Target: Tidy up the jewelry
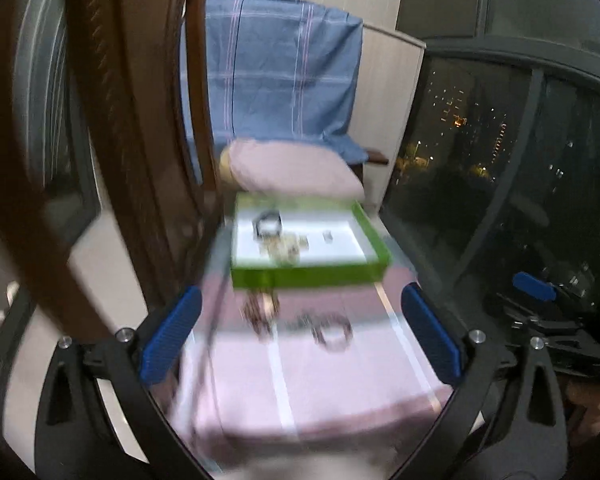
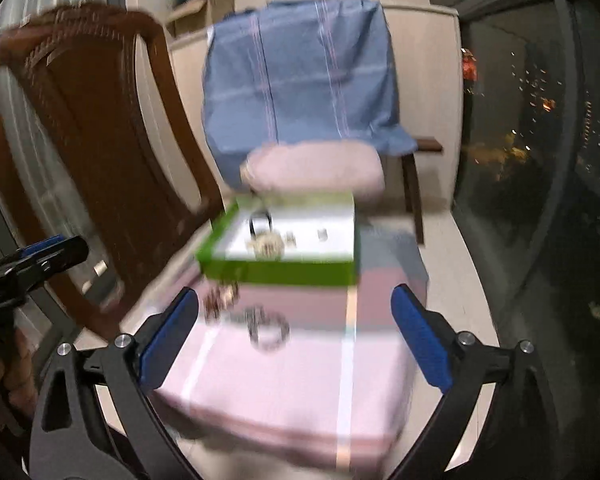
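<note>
A home at night, apparently a high-rise flat: a carved wooden chair [image 2: 80, 152] stood beside a surface under a pink cloth [image 2: 284, 380], another chair behind it was draped in a blue sheet [image 2: 300, 80], the floor [image 2: 456, 280] was pale tile, and city lights glittered through the large dark window [image 1: 480, 152]. Both views were blurred.

A carved wooden chair [image 2: 80, 140] is seen at left, a blue cloth [image 2: 300, 80] draped behind, dark night windows [image 1: 500, 160] at right.
</note>
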